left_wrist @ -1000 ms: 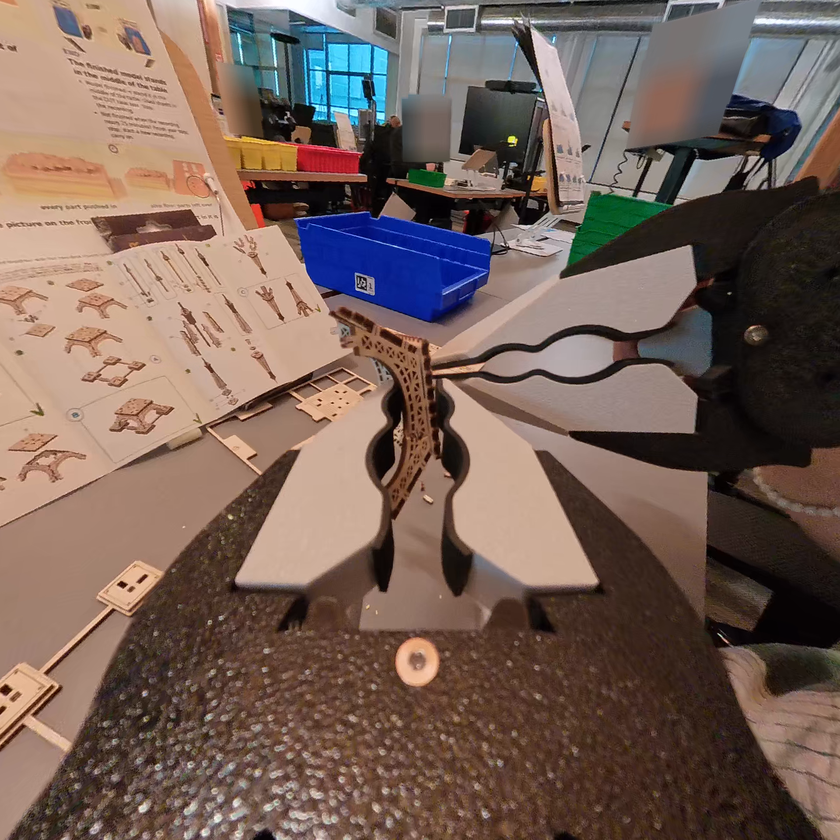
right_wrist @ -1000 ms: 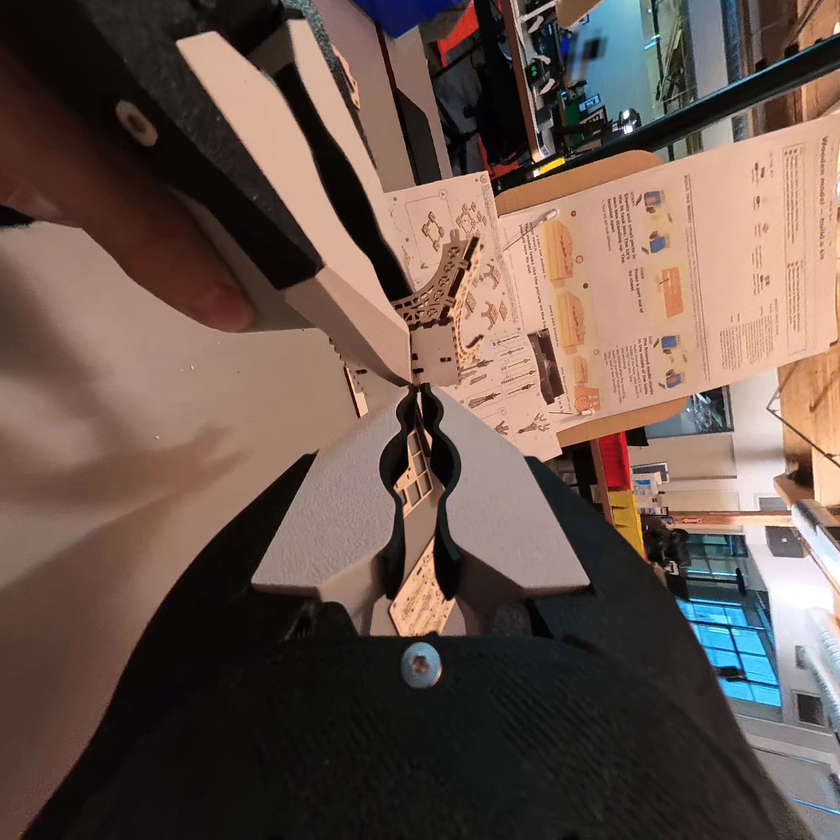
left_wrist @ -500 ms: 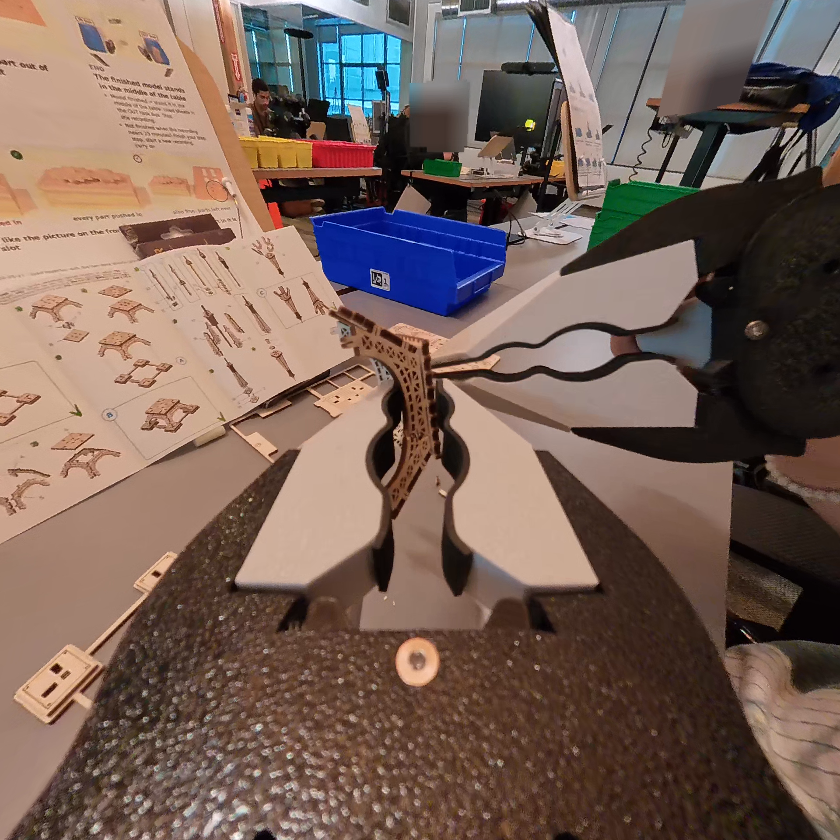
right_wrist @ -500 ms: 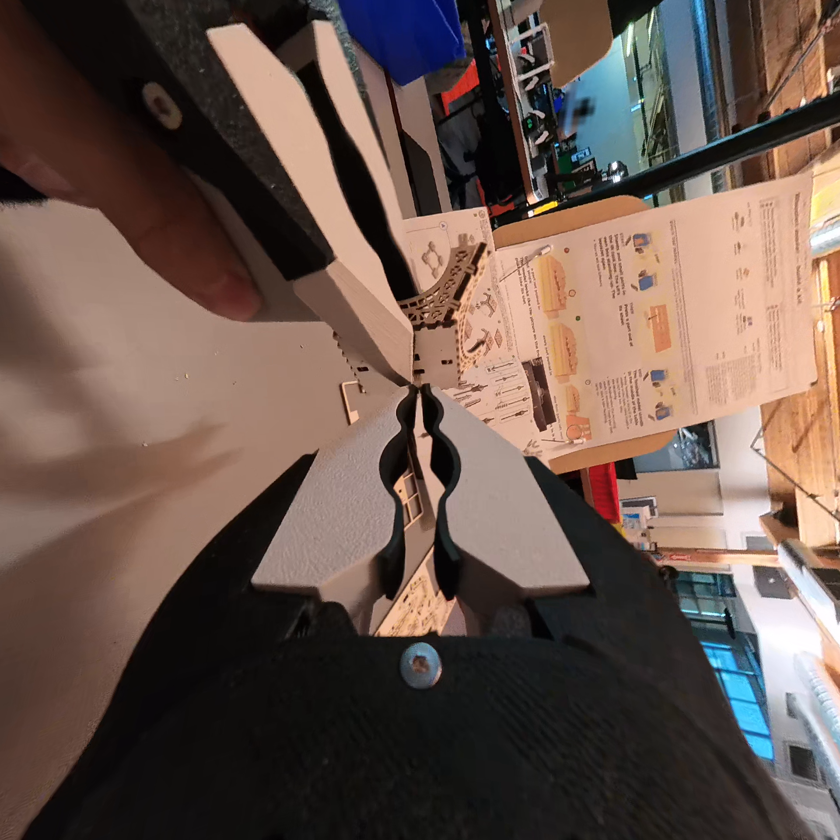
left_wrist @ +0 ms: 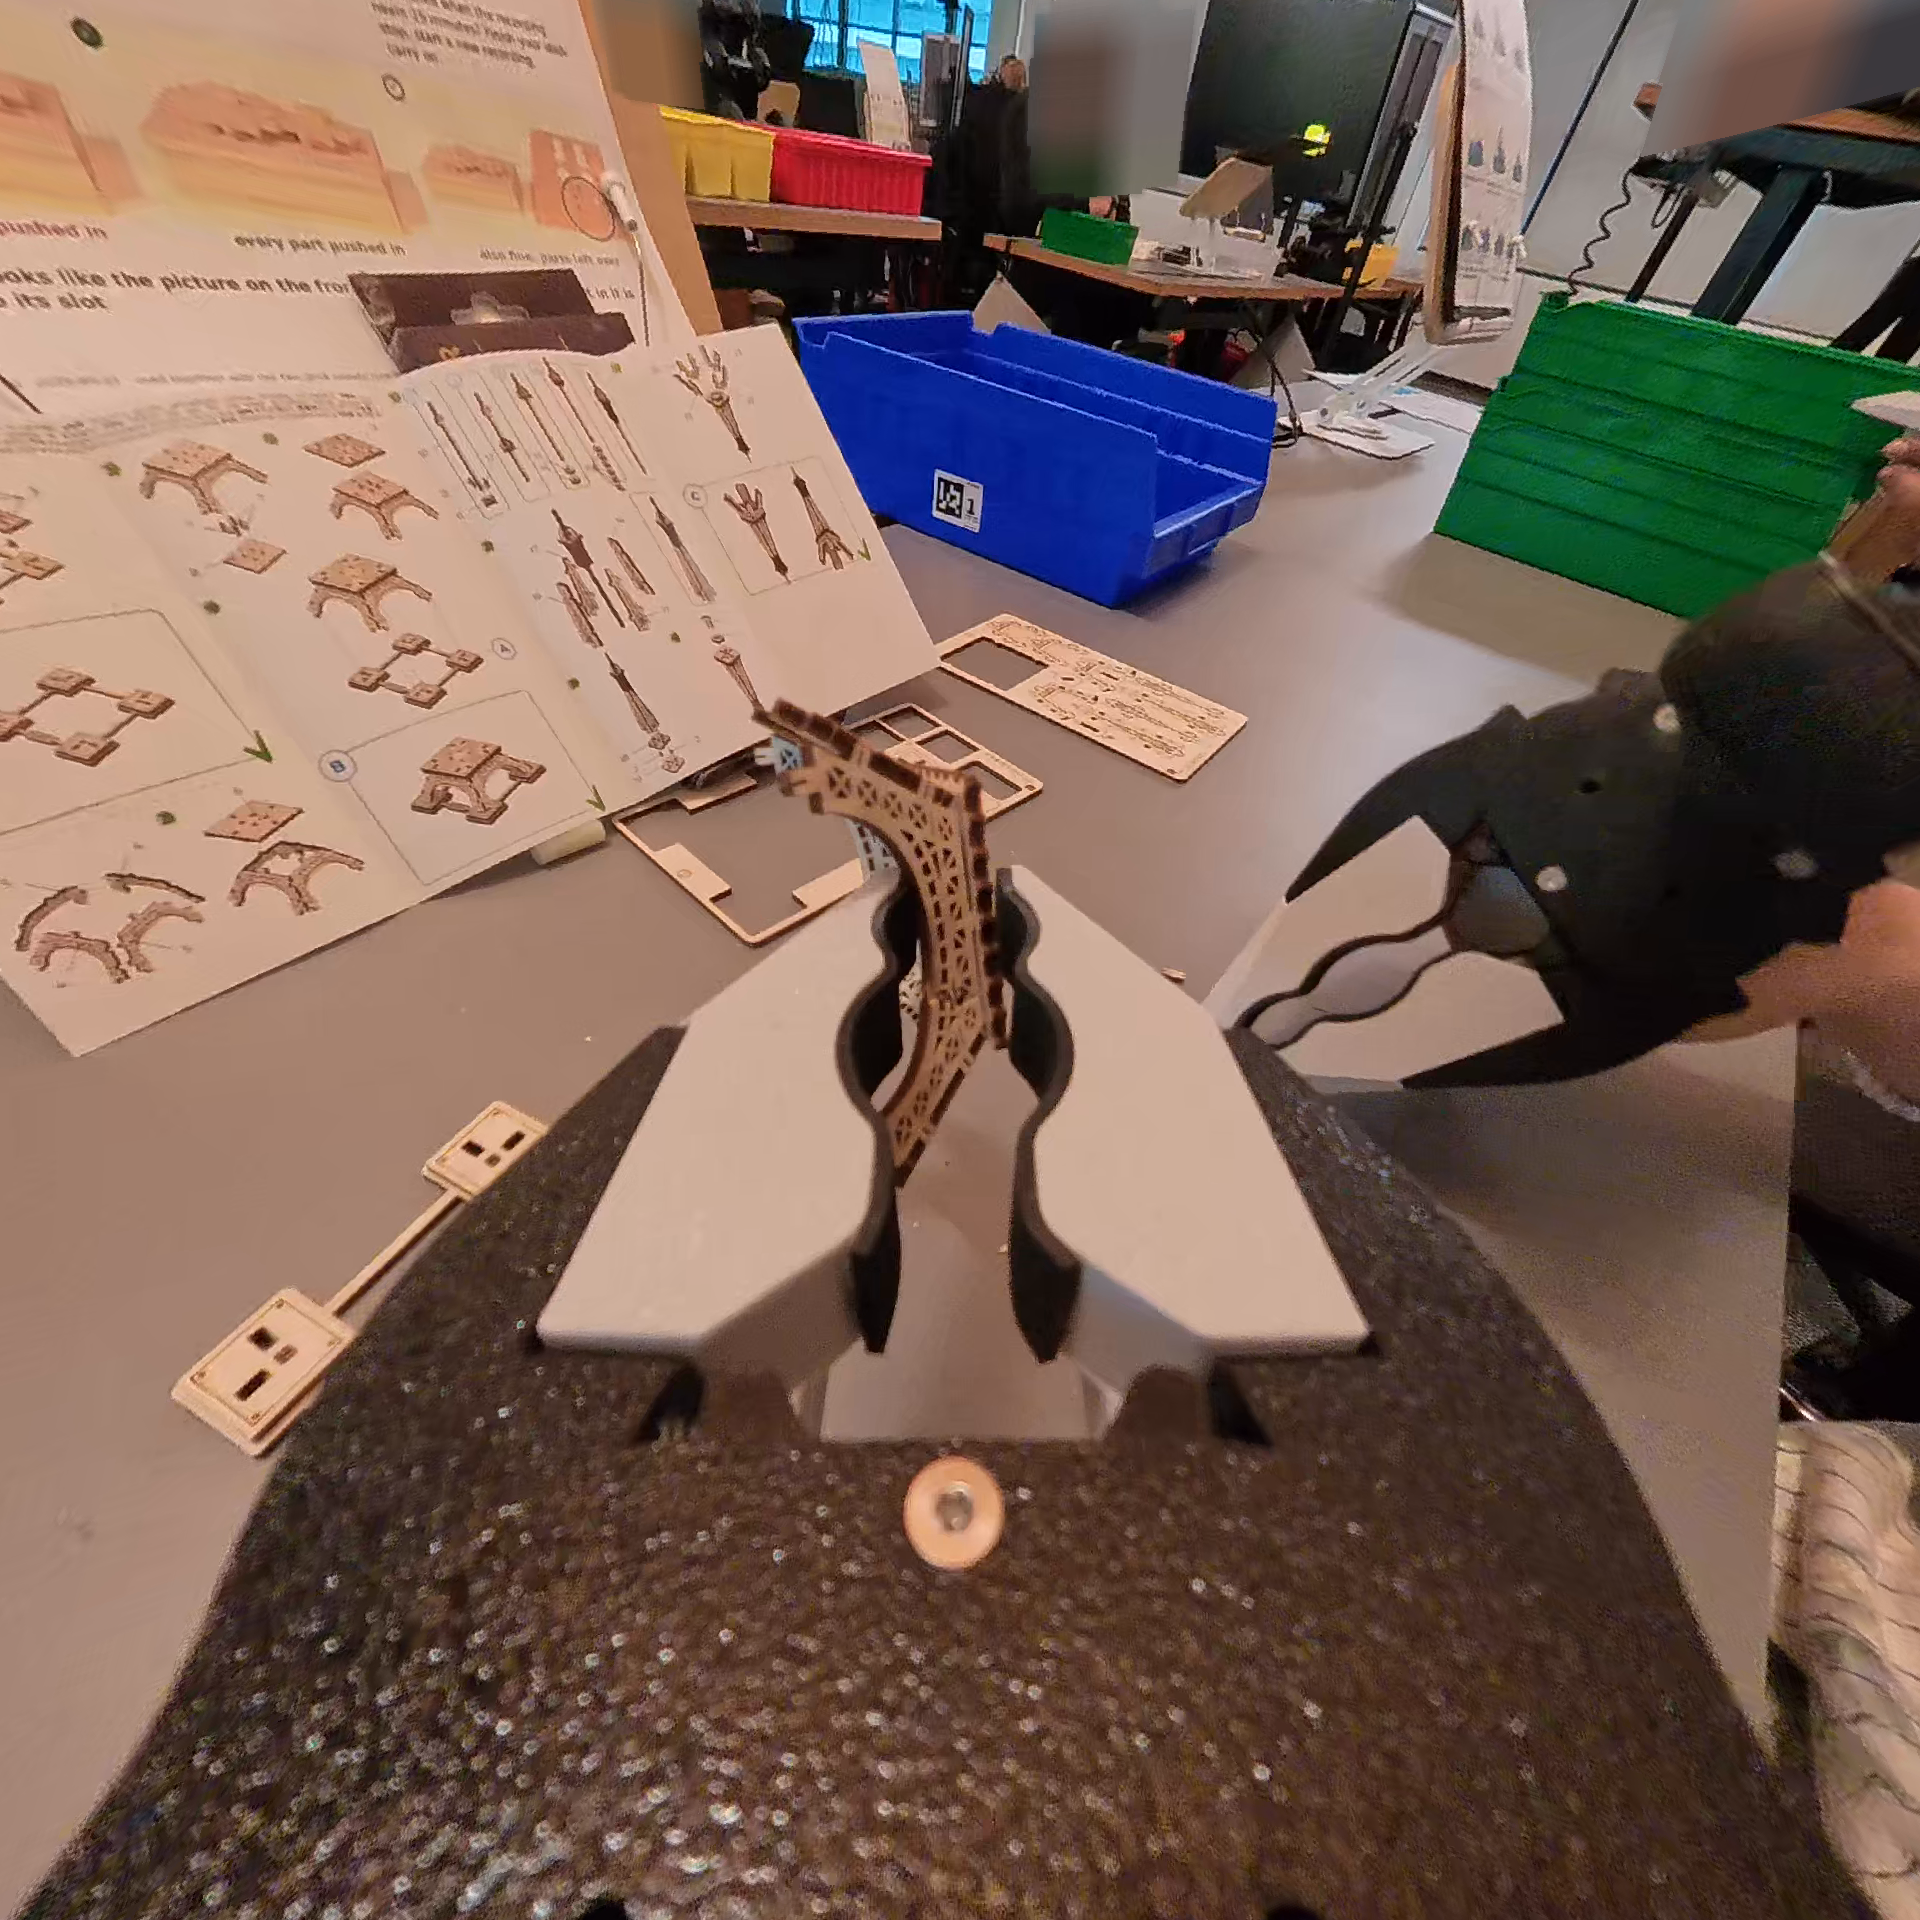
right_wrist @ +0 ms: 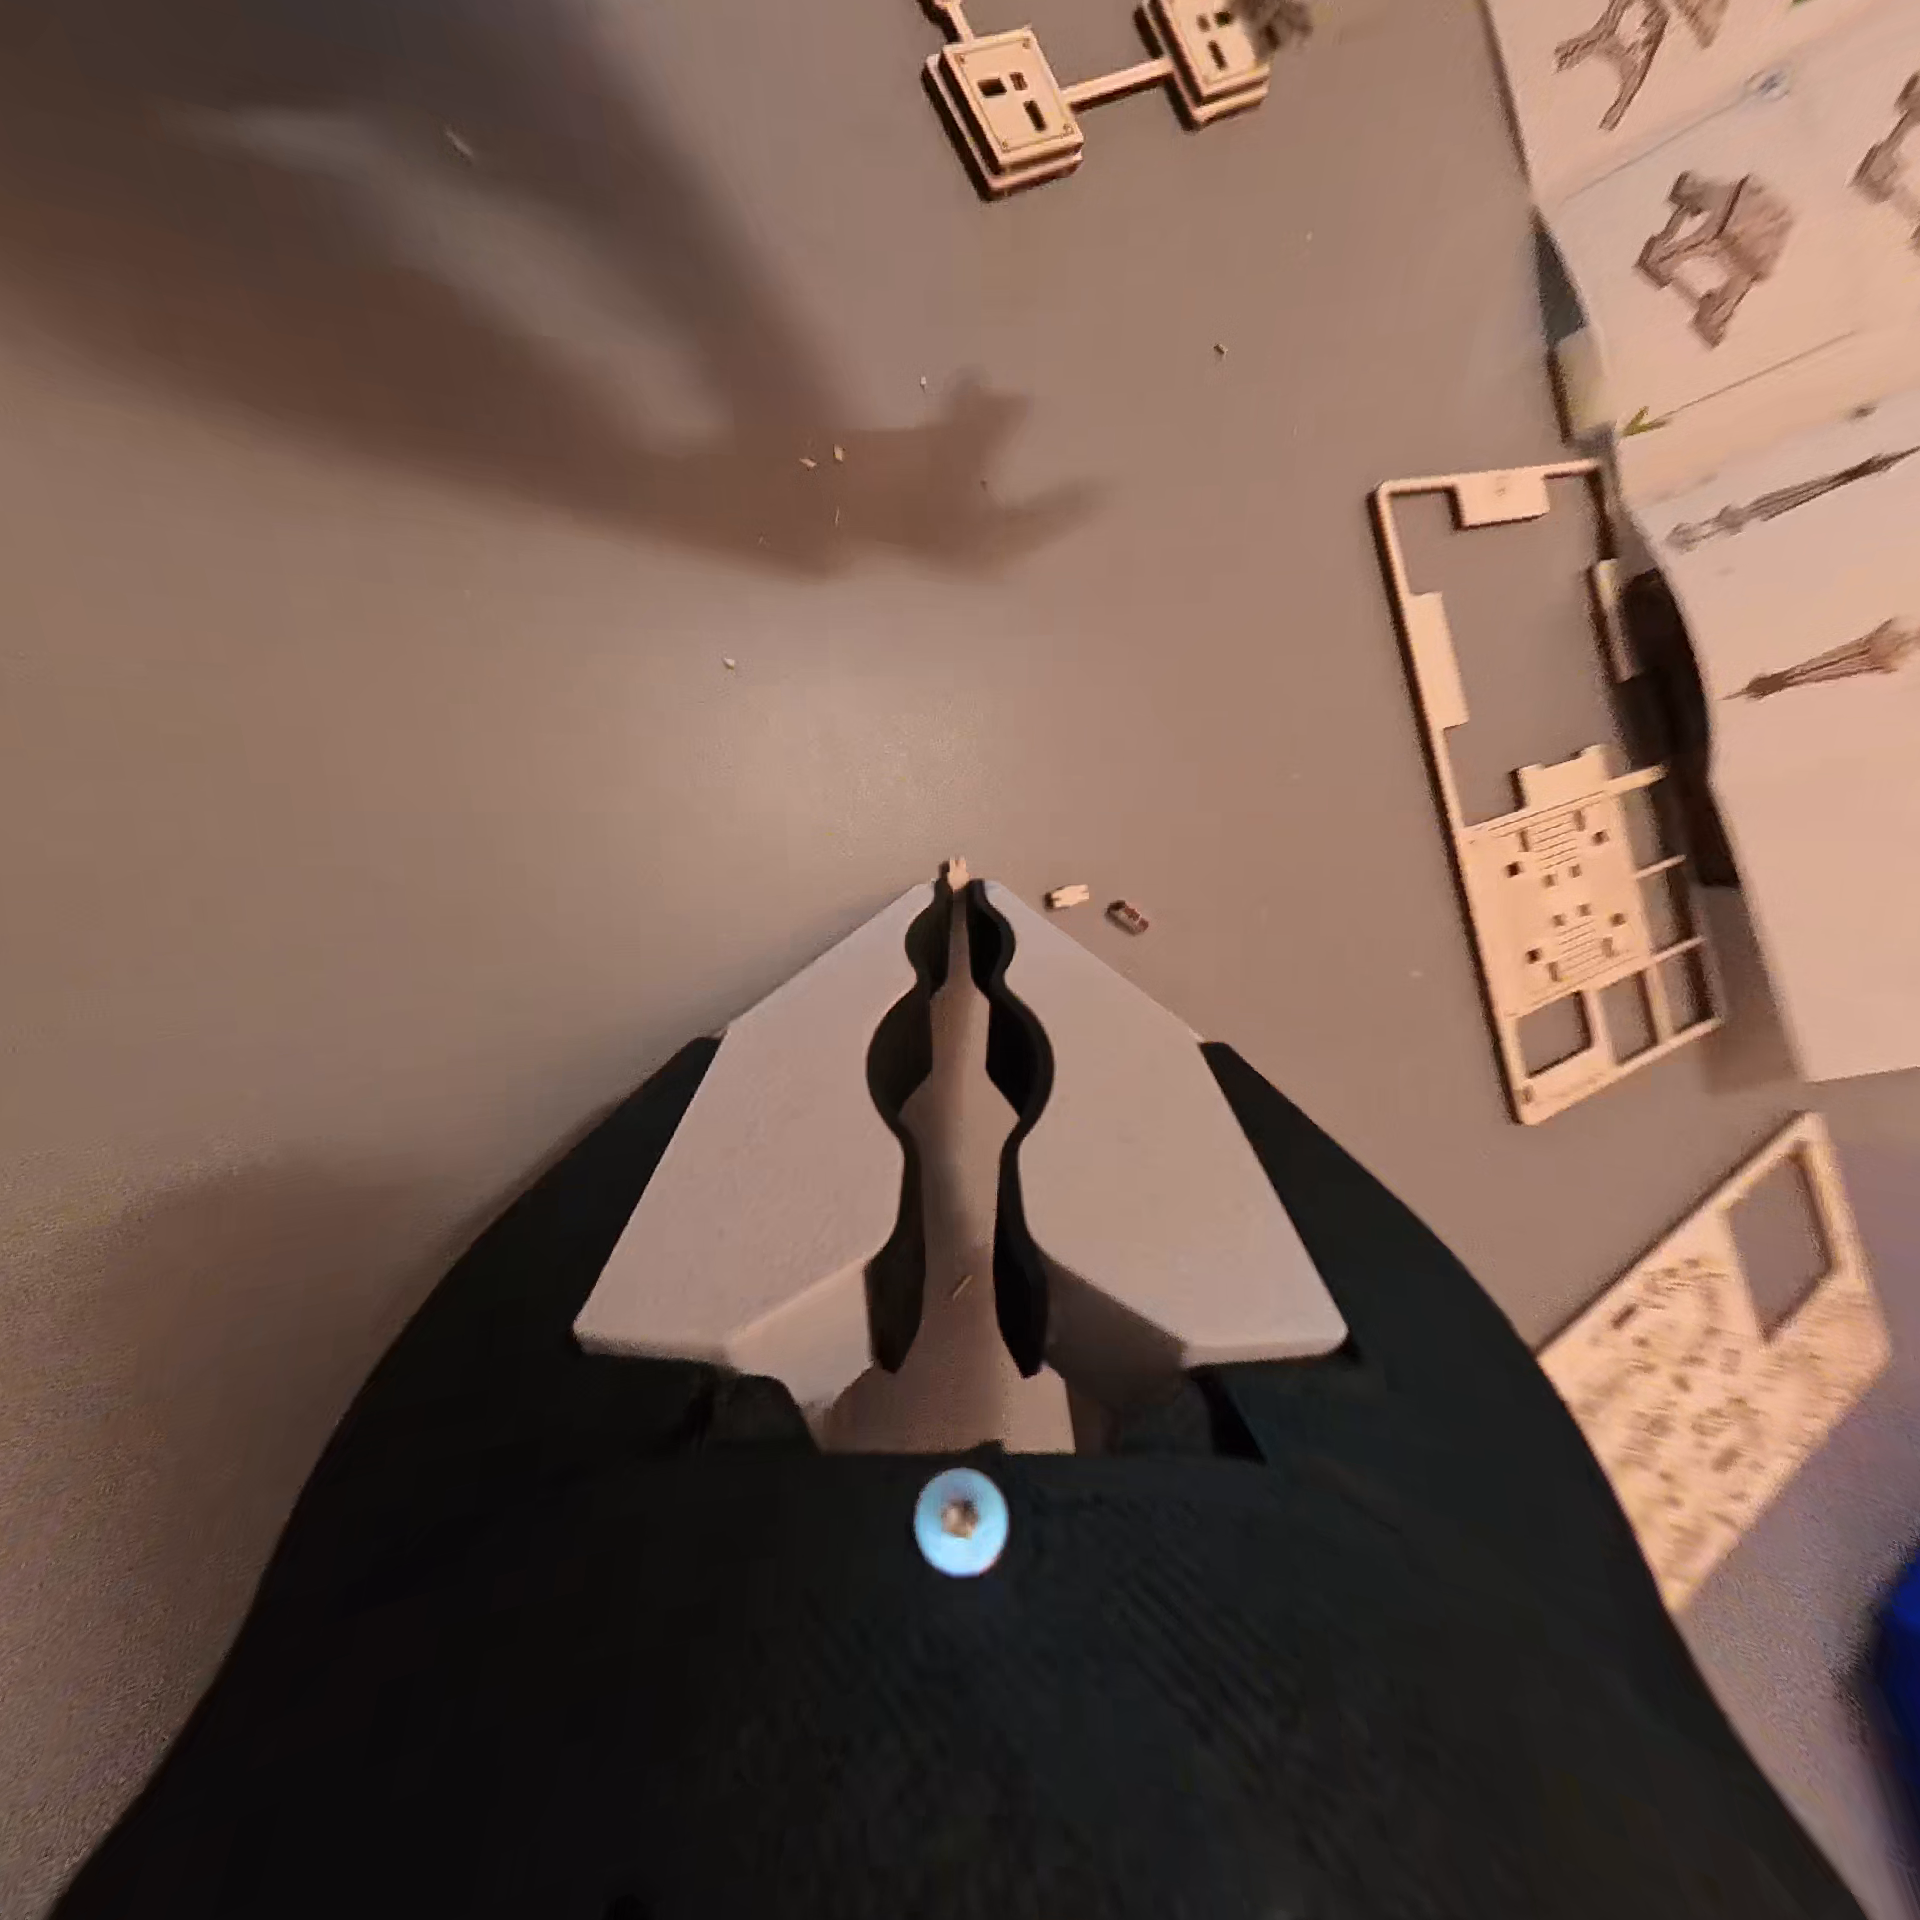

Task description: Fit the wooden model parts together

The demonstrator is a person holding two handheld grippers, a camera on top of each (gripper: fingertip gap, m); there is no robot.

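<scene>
Landmark: left gripper [left_wrist: 951,914], low in the centre of the left wrist view, pinching the curved lattice piece [left_wrist: 935,935] upright over the grey table [left_wrist: 312,1091].
Left of it: instruction sheets [left_wrist: 364,623] propped up; a joined pair of square wooden pads [left_wrist: 353,1288] flat on the table.
Beyond it: emptied part frames [left_wrist: 790,883], a punched sheet [left_wrist: 1101,691], a blue bin [left_wrist: 1039,457].
Right of it: right gripper [left_wrist: 1262,1003], well apart, fingers nearly together; a pale sliver [right_wrist: 956,871] shows at its tip (too small to identify).
Handling: the lattice piece looks light, thin and brittle. I judge it best held by its solid outer edges, near the tabs.
Change: half a second ago the right gripper's tip met the piece's top, carrying a flat plate; now it has withdrawn, pointing down at the table.
</scene>
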